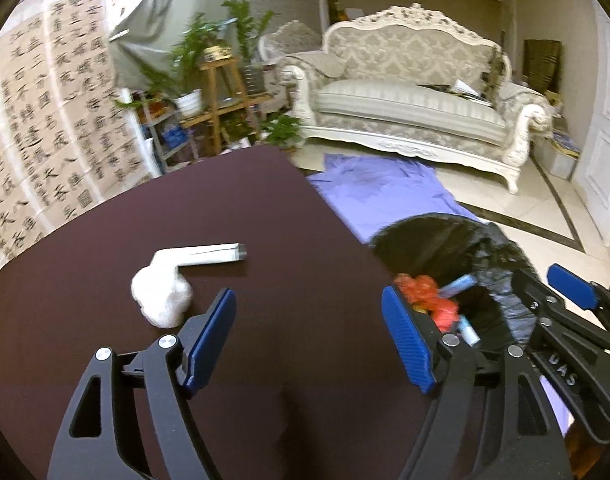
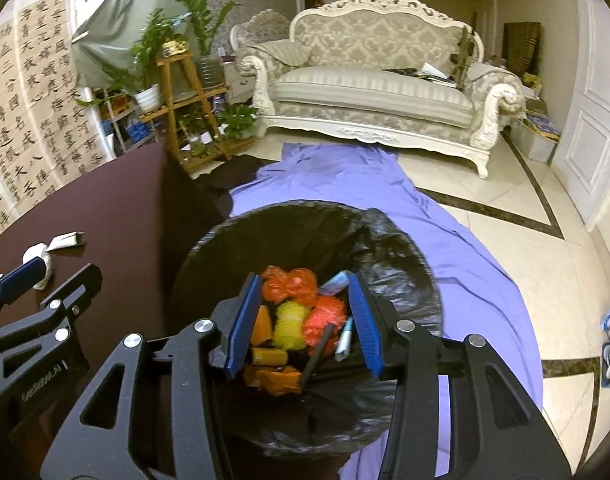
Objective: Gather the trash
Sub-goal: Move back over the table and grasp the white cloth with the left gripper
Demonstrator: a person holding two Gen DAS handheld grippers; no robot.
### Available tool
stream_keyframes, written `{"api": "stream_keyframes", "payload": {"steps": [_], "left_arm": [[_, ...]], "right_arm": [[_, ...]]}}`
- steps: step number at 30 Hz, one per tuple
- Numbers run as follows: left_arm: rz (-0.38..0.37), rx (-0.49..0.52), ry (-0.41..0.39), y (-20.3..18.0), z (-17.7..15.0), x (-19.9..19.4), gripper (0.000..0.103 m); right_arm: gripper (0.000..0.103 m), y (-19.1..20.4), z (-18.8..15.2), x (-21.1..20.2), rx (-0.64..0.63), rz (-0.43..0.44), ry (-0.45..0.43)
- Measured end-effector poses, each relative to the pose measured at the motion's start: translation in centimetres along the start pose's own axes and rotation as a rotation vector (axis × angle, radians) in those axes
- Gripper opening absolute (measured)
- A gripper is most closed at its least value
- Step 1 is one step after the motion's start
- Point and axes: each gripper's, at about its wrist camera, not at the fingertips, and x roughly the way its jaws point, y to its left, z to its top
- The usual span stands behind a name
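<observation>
Left claw (image 1: 309,340): blue pads wide apart, nothing between them, angled down over the dark worktop (image 1: 265,220)
Right claw (image 2: 305,328): blue pads partly apart, gripping nothing, hanging over the mouth of the bin (image 2: 385,240)
Bin: round, lined with a black bag, standing on the floor just beside the worktop's edge
Trash in bin: orange wads (image 2: 291,284), a yellow ball (image 2: 291,320), an orange-yellow tube (image 2: 269,357), a pale blue stick (image 2: 343,338) and a dark rod (image 2: 317,354), all lying loose at the bottom
Trash left on worktop: a white crumpled wad (image 1: 161,298) touching one end of a white tube (image 1: 213,256) that lies flat, ahead and to the left of the left claw
Floor: pale tiles with a dark border, a purple sheet (image 2: 445,240) spread under and beyond the bin
Background: a cream carved sofa (image 2: 377,92), potted plants on a wooden stand (image 2: 181,92), calligraphy sheets (image 1: 45,128) on the left wall
</observation>
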Motion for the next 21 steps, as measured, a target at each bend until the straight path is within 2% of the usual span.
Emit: {"api": "stream_keyframes", "payload": {"steps": [9, 11, 14, 18, 21], "left_arm": [[0.083, -0.105, 0.045, 5.9, -0.8, 1.2, 0.073], [0.077, -0.133, 0.067, 7.1, -0.6, 1.8, 0.073], [0.052, -0.154, 0.112, 8.2, -0.2, 3.1, 0.073], [0.039, -0.188, 0.132, 9.4, 0.1, 3.8, 0.073], [0.047, -0.178, 0.131, 10.0, 0.0, 3.9, 0.06]], "right_arm": [[0.046, 4.5, 0.0, 0.3, -0.085, 0.066, 0.026], [0.046, 5.6, 0.2, 0.3, -0.113, 0.076, 0.035], [0.053, 6.8, 0.3, 0.2, -0.134, 0.091, 0.039], [0.053, 8.5, 0.5, 0.4, -0.171, 0.105, 0.046], [0.053, 10.2, 0.6, 0.8, -0.199, 0.13, 0.06]]}}
